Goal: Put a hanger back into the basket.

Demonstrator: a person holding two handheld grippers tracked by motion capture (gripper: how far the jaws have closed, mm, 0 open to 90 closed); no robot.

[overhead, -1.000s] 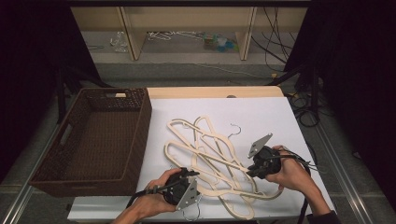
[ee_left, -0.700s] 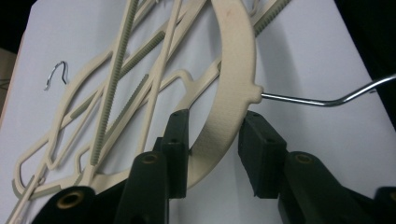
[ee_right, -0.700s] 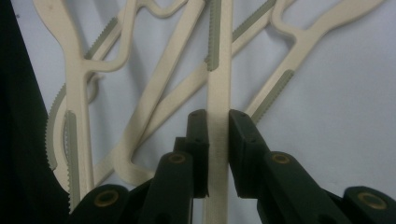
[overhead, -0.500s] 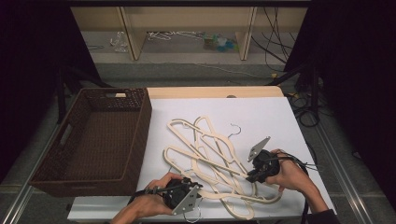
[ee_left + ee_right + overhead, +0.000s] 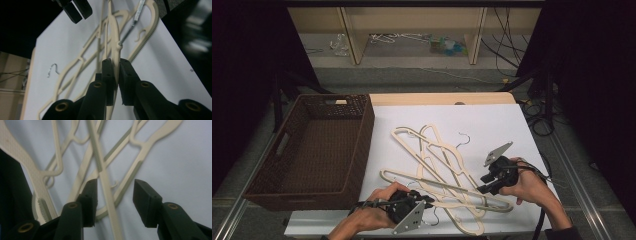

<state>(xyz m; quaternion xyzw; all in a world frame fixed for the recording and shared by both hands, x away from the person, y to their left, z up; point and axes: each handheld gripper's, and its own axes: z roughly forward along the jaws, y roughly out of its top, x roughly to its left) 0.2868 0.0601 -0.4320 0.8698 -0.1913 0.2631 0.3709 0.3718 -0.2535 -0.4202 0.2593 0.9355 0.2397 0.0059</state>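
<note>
Cream plastic hangers [image 5: 447, 172] lie right of the wicker basket [image 5: 362, 145]. Left gripper [image 5: 113, 72], just closed, clamps one; right gripper [image 5: 113, 192], just opened, straddles a bar.

Tangle of cream hangers [image 5: 439, 167] on white table [image 5: 492, 120] at centre frame. Left gripper [image 5: 424, 200], lower centre, touches the pile; right gripper [image 5: 482, 184] meets its right side. Brown wicker basket [image 5: 362, 145] at left.
</note>
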